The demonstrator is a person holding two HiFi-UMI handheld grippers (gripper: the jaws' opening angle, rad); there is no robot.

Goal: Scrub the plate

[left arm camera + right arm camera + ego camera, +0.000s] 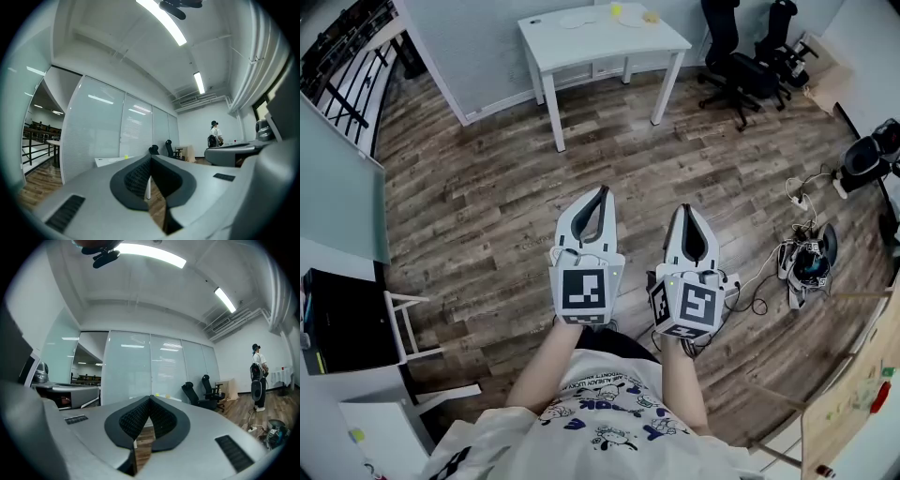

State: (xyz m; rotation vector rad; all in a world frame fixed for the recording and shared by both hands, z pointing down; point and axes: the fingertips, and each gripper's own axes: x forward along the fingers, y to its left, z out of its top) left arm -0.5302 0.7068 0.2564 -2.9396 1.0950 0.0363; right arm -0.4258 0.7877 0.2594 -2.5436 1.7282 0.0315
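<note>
A white table [600,45] stands far off at the top of the head view, against the wall. On it lie a pale plate [577,19] and small yellow items [616,9]. I hold both grippers side by side at waist height over the wooden floor, well short of the table. The left gripper [602,190] is shut, its jaws meeting at the tip [150,157] with nothing between them. The right gripper [689,208] is also shut and empty [150,397]. Both point towards the table [110,161].
Black office chairs [741,56] stand right of the table. Cables and a headset-like device [806,261] lie on the floor at right. A white stand with a black box [342,323] is at my left, a railing [347,66] beyond. A person [257,380] stands far right.
</note>
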